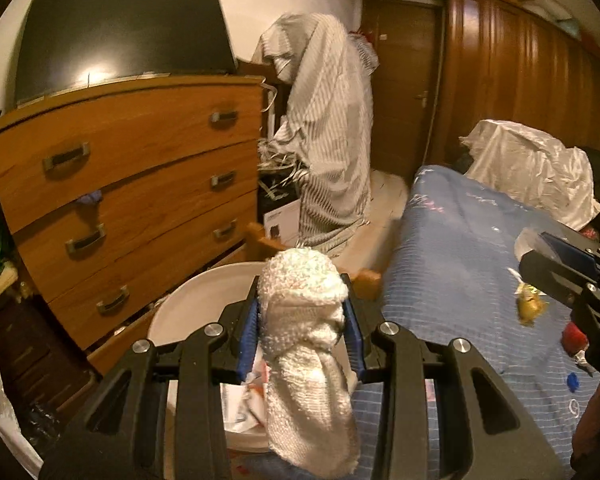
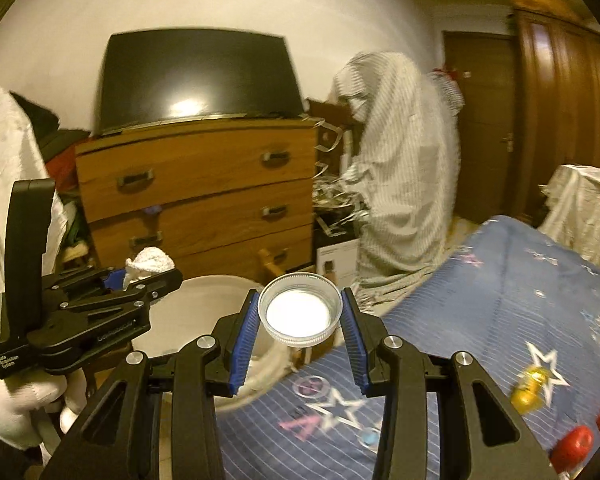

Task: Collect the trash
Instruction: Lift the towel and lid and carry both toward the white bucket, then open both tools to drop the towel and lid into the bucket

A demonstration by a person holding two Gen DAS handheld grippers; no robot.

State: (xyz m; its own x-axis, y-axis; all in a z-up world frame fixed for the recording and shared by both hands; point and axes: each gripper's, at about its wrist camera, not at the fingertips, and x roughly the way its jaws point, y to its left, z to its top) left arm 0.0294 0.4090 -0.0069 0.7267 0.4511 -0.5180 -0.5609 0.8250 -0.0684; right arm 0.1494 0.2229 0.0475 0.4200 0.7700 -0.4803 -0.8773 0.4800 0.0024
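My left gripper is shut on a white crumpled cloth wad and holds it above the white bucket, which has paper trash inside. The left gripper also shows in the right wrist view, over the bucket. My right gripper is shut on a clear plastic lid, held near the bucket's right rim at the bed's edge. A gold wrapper and a red piece lie on the blue bedspread.
A wooden chest of drawers with a dark screen on top stands behind the bucket. A striped cloth covers something beside it. A wooden wardrobe and door are at the back right.
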